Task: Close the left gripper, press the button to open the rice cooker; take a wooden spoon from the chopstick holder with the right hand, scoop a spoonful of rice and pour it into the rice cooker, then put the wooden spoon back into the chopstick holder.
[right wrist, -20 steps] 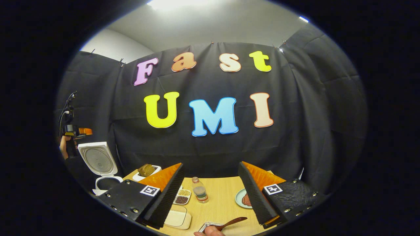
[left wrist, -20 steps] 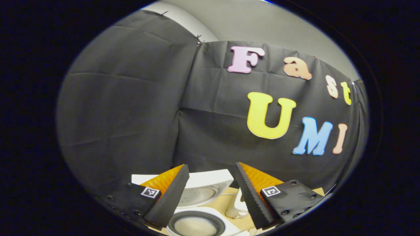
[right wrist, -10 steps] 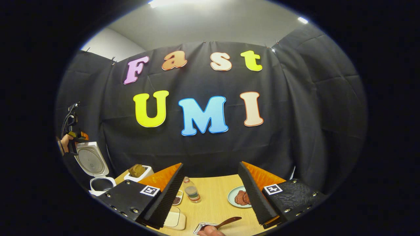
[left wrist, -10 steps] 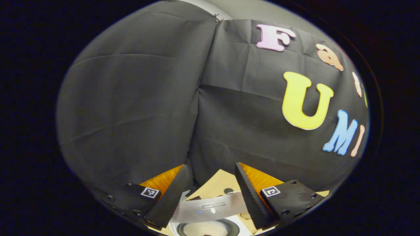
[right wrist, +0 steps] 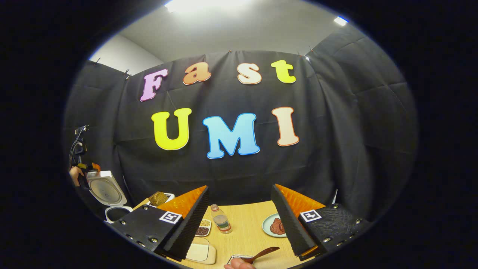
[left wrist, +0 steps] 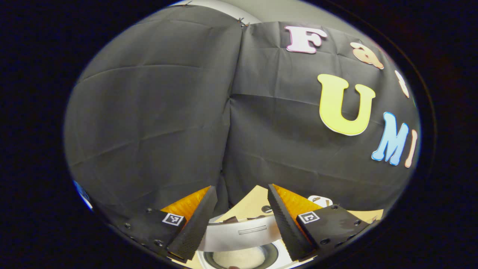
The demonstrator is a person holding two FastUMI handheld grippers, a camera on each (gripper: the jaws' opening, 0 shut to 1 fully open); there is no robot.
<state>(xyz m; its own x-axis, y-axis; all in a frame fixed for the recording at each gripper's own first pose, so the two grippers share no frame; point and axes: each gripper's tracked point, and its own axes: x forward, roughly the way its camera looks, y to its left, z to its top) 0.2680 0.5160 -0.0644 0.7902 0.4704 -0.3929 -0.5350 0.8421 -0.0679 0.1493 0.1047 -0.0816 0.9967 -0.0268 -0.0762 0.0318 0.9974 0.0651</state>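
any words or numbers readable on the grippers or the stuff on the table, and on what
No text reads clearly.
Square black-and-white marker on the right gripper: a pattern, no letters.
Matching marker on the left gripper: a pattern too.
Small clear plastic bottle on the wooden table: label too small to read.
Silver front of the white rice cooker lid: a faint mark, too blurred.
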